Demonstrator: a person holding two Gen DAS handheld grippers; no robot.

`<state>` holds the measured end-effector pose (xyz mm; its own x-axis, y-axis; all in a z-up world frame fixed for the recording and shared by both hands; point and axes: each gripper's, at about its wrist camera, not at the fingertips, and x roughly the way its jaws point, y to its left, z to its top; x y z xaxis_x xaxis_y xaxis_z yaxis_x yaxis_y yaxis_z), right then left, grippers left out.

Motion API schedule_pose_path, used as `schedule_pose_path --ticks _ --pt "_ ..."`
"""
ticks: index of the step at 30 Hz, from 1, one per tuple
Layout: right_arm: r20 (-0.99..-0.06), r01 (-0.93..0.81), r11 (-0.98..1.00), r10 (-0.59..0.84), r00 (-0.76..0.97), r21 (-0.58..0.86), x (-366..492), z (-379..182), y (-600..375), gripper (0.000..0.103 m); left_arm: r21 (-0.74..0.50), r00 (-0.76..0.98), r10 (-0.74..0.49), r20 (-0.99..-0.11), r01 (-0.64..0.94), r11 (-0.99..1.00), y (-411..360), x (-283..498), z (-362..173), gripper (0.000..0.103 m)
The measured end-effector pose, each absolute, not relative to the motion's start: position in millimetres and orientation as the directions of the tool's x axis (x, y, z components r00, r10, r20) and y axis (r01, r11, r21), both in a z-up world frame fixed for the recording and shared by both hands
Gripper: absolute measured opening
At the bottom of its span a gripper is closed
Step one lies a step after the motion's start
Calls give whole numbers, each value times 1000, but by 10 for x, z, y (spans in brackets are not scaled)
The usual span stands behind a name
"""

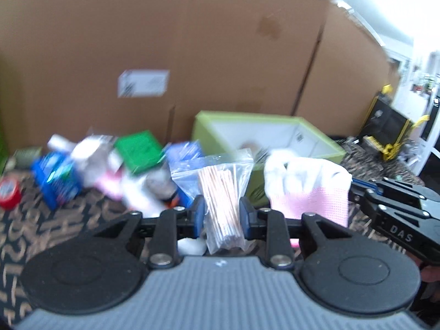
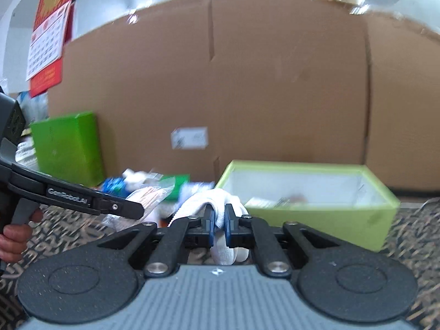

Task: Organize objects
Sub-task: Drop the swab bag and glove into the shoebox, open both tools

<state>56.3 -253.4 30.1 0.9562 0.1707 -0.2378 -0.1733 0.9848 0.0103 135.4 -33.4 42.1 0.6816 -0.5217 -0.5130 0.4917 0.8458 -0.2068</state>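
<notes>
Two light, limp things are held above the patterned bench near the green box point(image 1: 324, 143): left tongs point(image 1: 222, 214) narrow on a slippery clear bag of sticks point(image 1: 222, 192), best pinched mid-bundle, and right tongs point(image 2: 219, 228) clamped on soft white-and-pink gloves point(image 2: 217, 206), forgiving anywhere.

right gripper point(image 2: 219, 221), jaws clamping white glove point(image 2: 220, 206)
</notes>
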Motion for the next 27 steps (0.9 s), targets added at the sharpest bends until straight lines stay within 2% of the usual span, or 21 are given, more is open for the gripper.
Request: schedule_pose_path --ticks 5,13,18,22,24,25,26,27 --pt "-184 -69 997 60 981 -44 765 502 -2815 9 -196 669 -576 -469 557 807 -778 1522 700 26" --pt "-158 75 995 -86 984 -70 1324 559 -3222 9 -163 668 -557 -495 558 814 -1405 2068 770 26" --pt "-225 96 994 -106 969 -53 1751 397 -3406 9 -125 678 -508 -531 531 838 -1668 2394 591 26" --pt "-360 76 997 -80 930 -25 2134 166 -3516 9 -145 651 -490 -580 509 848 -1758 2642 379 27" --pt "-440 70 996 -84 894 -48 2279 75 -3532 15 -138 650 -477 -592 501 854 -1774 2709 296 29" --pt "-465 74 995 -97 880 -68 2311 47 -3533 25 -134 657 -467 -592 491 861 -1766 2729 259 35" --pt "-474 79 993 -114 873 -92 2308 38 -3525 41 -135 661 -467 -587 488 862 -1745 2727 240 42" --pt "-474 89 989 -133 871 -115 2299 42 -3525 50 -144 665 -472 -579 486 862 -1712 2722 226 60"
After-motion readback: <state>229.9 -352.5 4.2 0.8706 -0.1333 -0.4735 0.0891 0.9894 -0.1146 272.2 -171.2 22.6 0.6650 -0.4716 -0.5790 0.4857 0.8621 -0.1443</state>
